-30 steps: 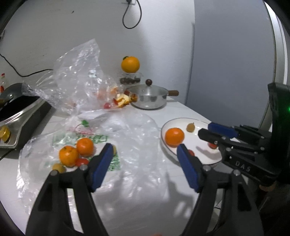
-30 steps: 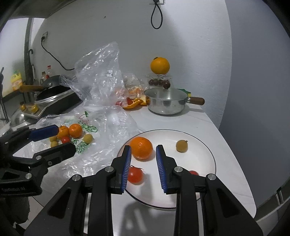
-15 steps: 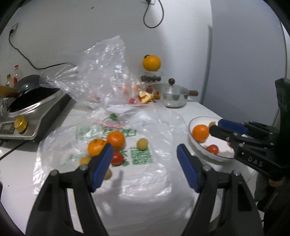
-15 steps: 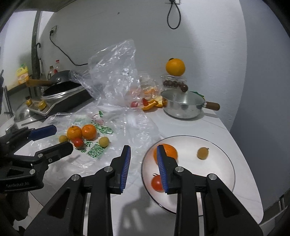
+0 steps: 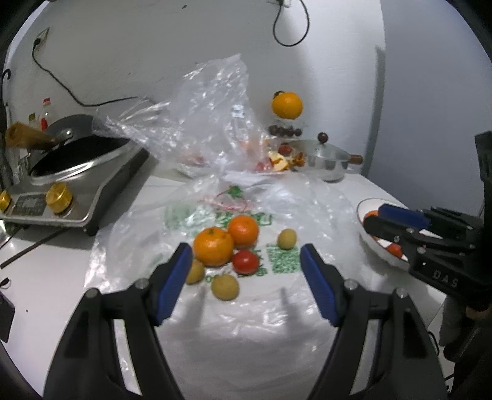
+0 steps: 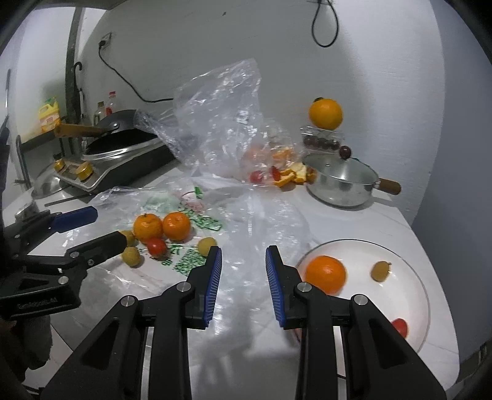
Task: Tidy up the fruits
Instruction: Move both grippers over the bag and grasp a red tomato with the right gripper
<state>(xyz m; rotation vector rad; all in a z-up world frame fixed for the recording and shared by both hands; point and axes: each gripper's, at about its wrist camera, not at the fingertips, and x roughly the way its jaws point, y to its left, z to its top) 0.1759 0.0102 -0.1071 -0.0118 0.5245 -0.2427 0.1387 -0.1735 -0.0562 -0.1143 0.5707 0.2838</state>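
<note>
Right, left gripper (image 5: 246, 264) jaws apart over fruit, right gripper (image 6: 243, 267) "DAS" label, nearly together, empty, bag (image 5: 276, 261) w/ unreadable green print

Pan (image 6: 341, 181): steel, lidded, wooden handle; far side of desk (image 6: 353, 221), right of the peels.
Cooktop (image 5: 77, 184): left on desk, gold knobs, dark wok on top.
Cable (image 6: 324, 27): hangs looped on wall.
Bottles (image 6: 49, 115): far left shelf.

On the worktop (image 6: 384, 221), a flat plastic bag (image 5: 246, 307) carries two tangerines (image 5: 213, 250), a tomato (image 5: 245, 261) and small fruits. A plate (image 6: 409, 270) lies right of it, near the right edge. A saucepan (image 6: 341, 184) stands behind the plate, and a cooker (image 5: 77, 184) stands at the back left.
</note>
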